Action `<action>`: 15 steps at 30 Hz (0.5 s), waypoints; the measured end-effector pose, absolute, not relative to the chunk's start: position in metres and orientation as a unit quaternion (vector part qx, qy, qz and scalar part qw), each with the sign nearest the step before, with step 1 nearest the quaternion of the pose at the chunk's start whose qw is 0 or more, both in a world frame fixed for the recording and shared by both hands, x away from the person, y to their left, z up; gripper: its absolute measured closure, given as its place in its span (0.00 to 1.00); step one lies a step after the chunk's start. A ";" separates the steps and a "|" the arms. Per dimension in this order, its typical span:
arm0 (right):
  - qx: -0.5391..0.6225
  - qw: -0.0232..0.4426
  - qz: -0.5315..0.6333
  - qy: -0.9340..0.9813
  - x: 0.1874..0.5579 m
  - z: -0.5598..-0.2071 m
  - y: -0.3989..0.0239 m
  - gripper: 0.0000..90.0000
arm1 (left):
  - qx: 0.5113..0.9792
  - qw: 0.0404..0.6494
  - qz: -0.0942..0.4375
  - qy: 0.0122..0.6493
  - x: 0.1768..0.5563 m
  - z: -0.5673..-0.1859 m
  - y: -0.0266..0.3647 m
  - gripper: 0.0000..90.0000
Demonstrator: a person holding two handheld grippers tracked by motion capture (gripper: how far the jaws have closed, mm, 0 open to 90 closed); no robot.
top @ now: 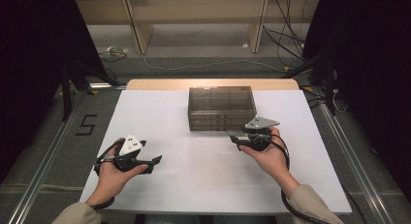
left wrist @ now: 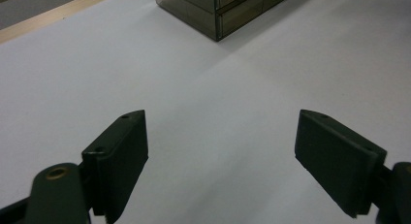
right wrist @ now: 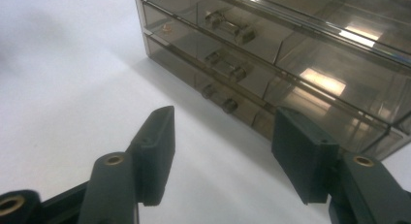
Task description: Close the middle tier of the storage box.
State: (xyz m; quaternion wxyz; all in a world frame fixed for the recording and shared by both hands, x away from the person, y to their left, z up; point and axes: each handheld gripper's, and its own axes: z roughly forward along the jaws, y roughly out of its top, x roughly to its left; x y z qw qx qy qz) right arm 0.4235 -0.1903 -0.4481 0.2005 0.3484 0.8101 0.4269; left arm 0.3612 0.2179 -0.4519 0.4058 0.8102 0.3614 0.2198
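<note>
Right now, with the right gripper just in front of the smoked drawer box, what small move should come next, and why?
Probably ease the right gripper forward onto the lowest drawer's handle. Its jaws stand open with nothing between them, aimed at the front of the drawer box, and all the drawers look pushed in. The left gripper hangs open over bare table, well away, so it need not move.

The right gripper (right wrist: pixel 220 156) hangs over the white bench (right wrist: pixel 72 88) with its two black fingers (right wrist: pixel 155 151) spread wide and nothing between them. Just ahead stands a smoky, see-through drawer box (right wrist: pixel 291 54), its front running slantwise across the view (three tiers, each with small handles). The right-hand finger overlaps the box's lowest drawer (right wrist: pixel 232 107); whether it touches cannot be told.
</note>
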 end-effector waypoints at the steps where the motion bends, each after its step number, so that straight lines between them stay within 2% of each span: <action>1: 0.349 0.200 0.428 0.809 0.422 -0.448 -0.191 0.46 | 0.811 0.405 0.219 0.360 0.361 -0.452 0.218 0.22; 15: 0.355 0.191 0.435 0.805 0.408 -0.447 -0.209 0.42 | 0.812 0.404 0.212 0.363 0.362 -0.454 0.218 0.21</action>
